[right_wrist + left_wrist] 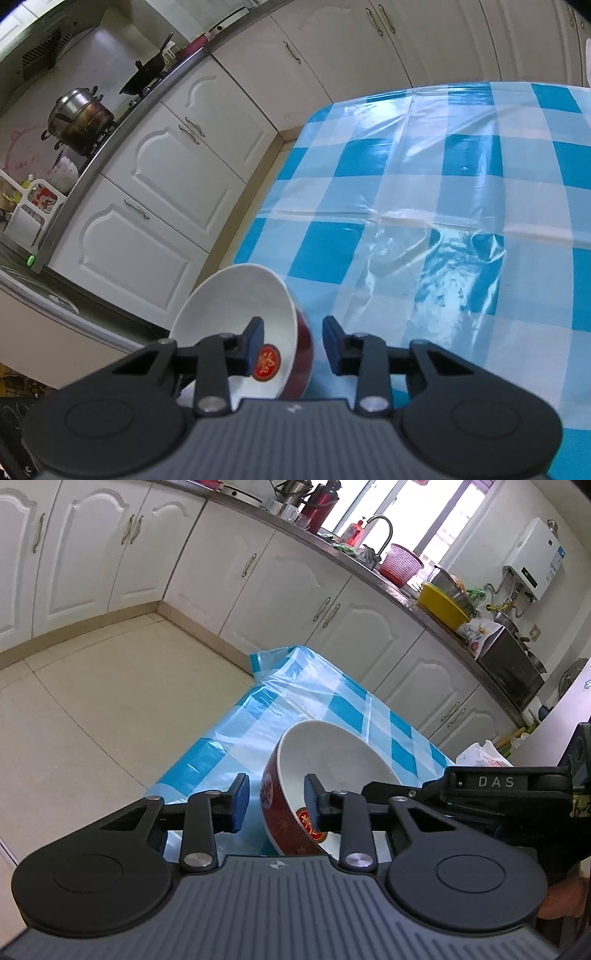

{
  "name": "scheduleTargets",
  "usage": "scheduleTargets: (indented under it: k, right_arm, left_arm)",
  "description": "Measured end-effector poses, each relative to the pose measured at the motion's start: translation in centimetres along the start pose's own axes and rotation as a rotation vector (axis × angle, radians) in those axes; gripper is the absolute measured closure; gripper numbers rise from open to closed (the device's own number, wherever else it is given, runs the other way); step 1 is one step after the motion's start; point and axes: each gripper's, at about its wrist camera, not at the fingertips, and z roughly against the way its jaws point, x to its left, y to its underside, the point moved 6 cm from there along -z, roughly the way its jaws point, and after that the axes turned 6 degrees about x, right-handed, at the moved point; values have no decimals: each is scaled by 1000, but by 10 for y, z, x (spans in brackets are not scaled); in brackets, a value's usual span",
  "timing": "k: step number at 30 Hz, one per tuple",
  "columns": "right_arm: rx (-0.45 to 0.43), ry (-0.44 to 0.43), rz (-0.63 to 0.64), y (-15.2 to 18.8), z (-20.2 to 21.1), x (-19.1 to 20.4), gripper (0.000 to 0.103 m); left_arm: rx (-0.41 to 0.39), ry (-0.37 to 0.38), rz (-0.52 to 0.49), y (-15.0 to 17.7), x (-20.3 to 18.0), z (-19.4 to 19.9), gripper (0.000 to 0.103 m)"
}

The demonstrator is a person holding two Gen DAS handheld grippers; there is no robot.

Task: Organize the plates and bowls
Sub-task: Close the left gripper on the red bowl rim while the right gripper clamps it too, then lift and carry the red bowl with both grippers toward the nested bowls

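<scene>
Each gripper straddles a bowl's wall: the left gripper (275,799) on the left bowl (332,760), the right gripper (293,341) on the right bowl (236,317), near the counter (424,184) edge. Jaws stand narrowed but clear of the walls; next, probably clamp and stack.

White panelled cabinets (284,590) run under a grey countertop (373,572) that curves from 11 o'clock to 3 o'clock in the left wrist view. A window (406,509) at 1 o'clock pours daylight over a curved tap (382,530) (a pink basket (400,565) sits beside it). A white water heater (535,561) hangs on the wall at 2 o'clock. Pale floor tiles (92,701) fill 9 o'clock. The surface wears a blue-checked plastic cloth (461,184). A steel pot (79,118) stands at 10 o'clock in the right wrist view.
</scene>
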Motion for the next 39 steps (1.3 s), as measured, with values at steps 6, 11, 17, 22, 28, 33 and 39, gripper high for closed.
scheduleTargets:
  k: [6,11,17,22,28,33,39]
  right_arm:
    - [7,3,-2,-2,-2,-3,72]
    - [19,14,-1,-3,-6,-4,73]
    - [51,16,-8,-4,-13,-8,73]
    - [61,36,21,-6,-18,-5,79]
    - [74,22,48,-6,-24,-2,92]
    - [77,33,77,-7,-26,3,93]
    - [63,36,68,-5,-23,5,93]
  left_arm:
    - [18,1,-3,3,0,-4,72]
    - [23,2,-20,4,-1,-6,72]
    - [45,14,-29,5,-3,-12,72]
    - [45,19,-24,3,-2,-14,72]
    - [40,29,-28,4,0,-14,75]
    - [35,24,-42,6,-1,-14,80]
    - [31,25,-39,6,2,-14,89]
